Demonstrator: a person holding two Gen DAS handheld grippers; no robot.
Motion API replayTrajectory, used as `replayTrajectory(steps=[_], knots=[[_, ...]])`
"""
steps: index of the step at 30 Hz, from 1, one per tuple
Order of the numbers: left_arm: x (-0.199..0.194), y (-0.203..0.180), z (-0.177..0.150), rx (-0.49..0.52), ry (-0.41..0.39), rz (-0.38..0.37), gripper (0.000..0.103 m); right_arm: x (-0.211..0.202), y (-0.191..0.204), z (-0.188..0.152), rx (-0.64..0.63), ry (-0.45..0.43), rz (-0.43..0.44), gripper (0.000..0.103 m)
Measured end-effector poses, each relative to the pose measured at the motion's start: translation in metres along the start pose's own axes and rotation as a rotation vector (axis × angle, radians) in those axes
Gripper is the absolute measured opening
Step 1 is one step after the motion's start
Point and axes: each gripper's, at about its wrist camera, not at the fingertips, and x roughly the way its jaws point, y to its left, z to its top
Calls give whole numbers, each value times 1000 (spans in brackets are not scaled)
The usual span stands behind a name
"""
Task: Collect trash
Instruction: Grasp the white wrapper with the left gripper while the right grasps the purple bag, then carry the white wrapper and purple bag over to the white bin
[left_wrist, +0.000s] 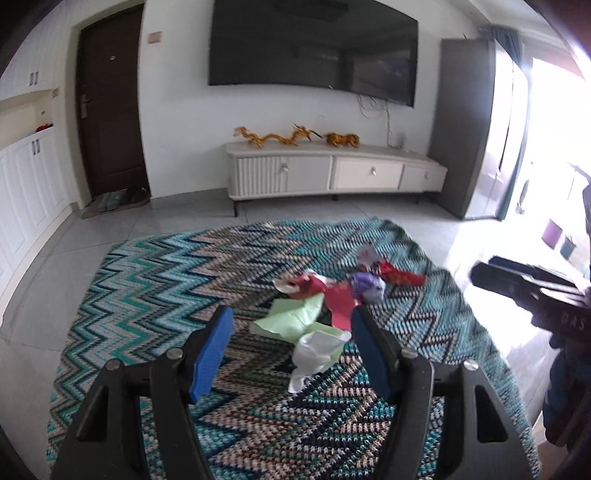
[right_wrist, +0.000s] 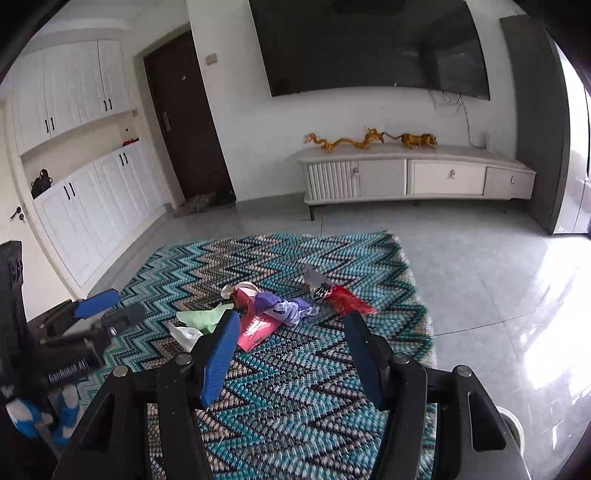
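The trash lies in a loose heap on the zigzag rug (left_wrist: 155, 280): a green paper (left_wrist: 291, 317), a white plastic bag (left_wrist: 314, 350), a pink wrapper (right_wrist: 255, 328), a purple wrapper (right_wrist: 280, 308) and a red packet (right_wrist: 347, 301). The left gripper (left_wrist: 291, 354) and the right gripper (right_wrist: 291, 354) both hang over the rug with jaws spread wide, holding nothing. In the right wrist view, white writing on the left gripper's body is too blurred to read with certainty.

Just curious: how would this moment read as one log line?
left gripper: open, above white plastic bag | right gripper: open, empty | trash: uncollected on zigzag rug
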Motion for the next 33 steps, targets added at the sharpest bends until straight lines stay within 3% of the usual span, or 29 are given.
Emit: replayTrajectory(steps=[4, 12, 15, 17, 19, 21, 26, 33], knots=[[32, -9, -11, 41, 44, -7, 64, 40, 2, -2, -3, 41, 29, 57], [65, 1, -25, 5, 94, -34, 62, 111, 8, -1, 1, 86, 63, 58], [70, 2, -29, -4, 110, -48, 56, 128, 4, -2, 18, 102, 65, 58], [72, 1, -32, -10, 124, -65, 45, 135, -2, -4, 32, 107, 61, 57], [72, 2, -35, -18, 138, -85, 38, 135, -8, -5, 46, 108, 68, 44], [71, 2, -38, -33, 151, -105, 30, 131, -15, -7, 52, 109, 72, 39], [61, 3, -44, -71, 163, -132, 20, 117, -20, -11, 51, 102, 80, 35], [28, 2, -52, -113, 146, -144, 18, 67, -22, -25, 77, 65, 110, 34]])
